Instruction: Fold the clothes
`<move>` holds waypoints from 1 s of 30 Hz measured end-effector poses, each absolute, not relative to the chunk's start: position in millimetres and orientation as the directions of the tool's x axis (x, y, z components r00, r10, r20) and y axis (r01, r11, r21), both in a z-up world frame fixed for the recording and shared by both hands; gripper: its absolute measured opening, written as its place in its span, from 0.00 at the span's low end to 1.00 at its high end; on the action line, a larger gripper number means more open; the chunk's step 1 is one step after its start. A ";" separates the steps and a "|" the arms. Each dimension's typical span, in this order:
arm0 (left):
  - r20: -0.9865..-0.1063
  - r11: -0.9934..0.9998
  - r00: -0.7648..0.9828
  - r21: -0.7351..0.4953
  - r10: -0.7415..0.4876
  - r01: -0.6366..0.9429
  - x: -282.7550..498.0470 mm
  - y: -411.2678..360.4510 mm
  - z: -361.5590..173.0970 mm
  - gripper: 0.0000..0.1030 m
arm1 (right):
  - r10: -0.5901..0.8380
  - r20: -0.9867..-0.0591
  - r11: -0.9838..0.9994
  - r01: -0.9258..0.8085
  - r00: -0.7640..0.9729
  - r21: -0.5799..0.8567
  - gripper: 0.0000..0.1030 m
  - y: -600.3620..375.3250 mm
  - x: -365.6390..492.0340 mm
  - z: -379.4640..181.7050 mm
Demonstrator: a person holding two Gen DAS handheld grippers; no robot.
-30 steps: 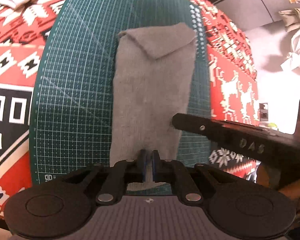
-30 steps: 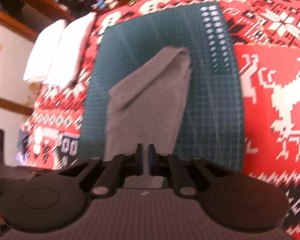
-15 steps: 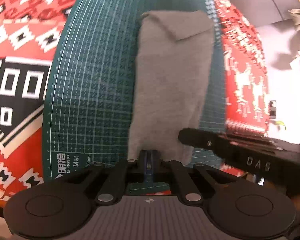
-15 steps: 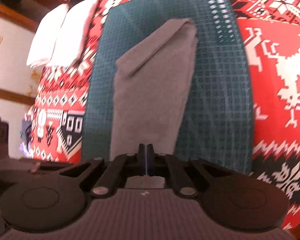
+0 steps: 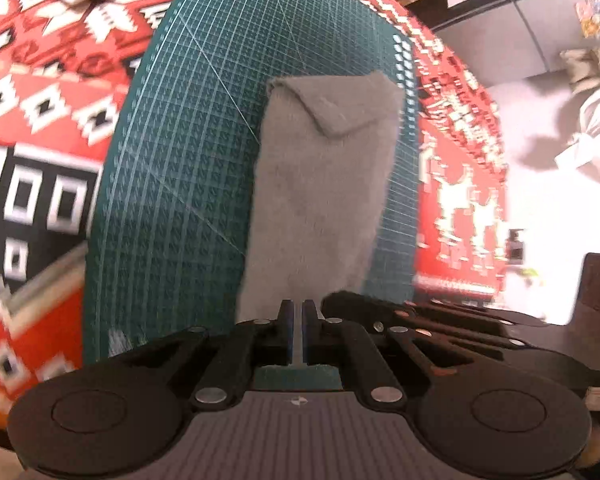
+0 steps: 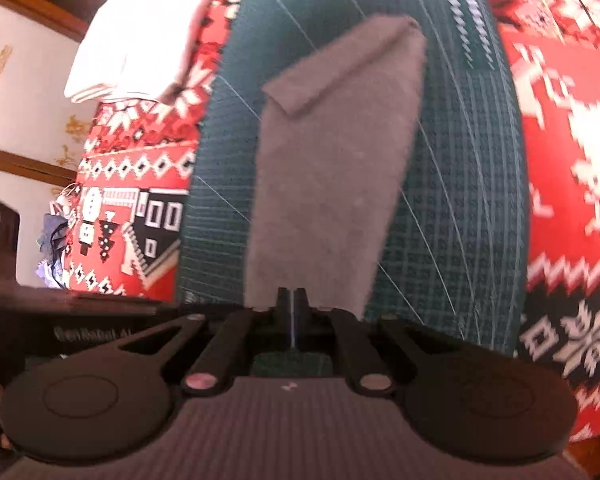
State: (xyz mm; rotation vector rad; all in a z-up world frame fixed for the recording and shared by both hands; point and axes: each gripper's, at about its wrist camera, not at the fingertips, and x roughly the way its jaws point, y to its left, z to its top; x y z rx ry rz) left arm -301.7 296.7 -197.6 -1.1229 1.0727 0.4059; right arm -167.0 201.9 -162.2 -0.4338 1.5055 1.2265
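Left wrist view: left gripper (image 5: 298,330) pinched tight on near edge of grey cloth (image 5: 320,184). Right gripper (image 6: 290,316) same, other near corner. Cloth on green mat (image 5: 172,200), far corner flipped over. Both hold so edge lifts even, prob. for next fold.

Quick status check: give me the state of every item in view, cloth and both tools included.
Grey cloth: lying lengthwise on the mat, far corner folded back, near edge pinched by both tools.
Left tool: shut on the grey cloth's near edge.
Right tool: shut on the same near edge.
Green cutting mat: flat on the patterned red tablecloth.
White folded cloths: stacked beside the mat.
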 end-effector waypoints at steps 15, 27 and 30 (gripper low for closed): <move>-0.821 0.429 0.542 -0.561 -0.179 -0.708 -278.3 323.6 -185.9 0.04 | 0.391 -0.891 0.462 -0.788 -0.232 0.407 0.01 237.3 -131.2 -152.0; -0.810 0.429 0.566 -0.570 -0.154 -0.700 -265.9 344.0 -185.3 0.04 | 0.407 -0.898 0.483 -0.795 -0.166 0.366 0.01 267.3 -111.5 -164.0; -0.817 0.444 0.563 -0.554 -0.124 -0.705 -255.5 353.6 -185.4 0.05 | 0.428 -0.894 0.484 -0.803 -0.130 0.348 0.02 271.5 -104.6 -155.9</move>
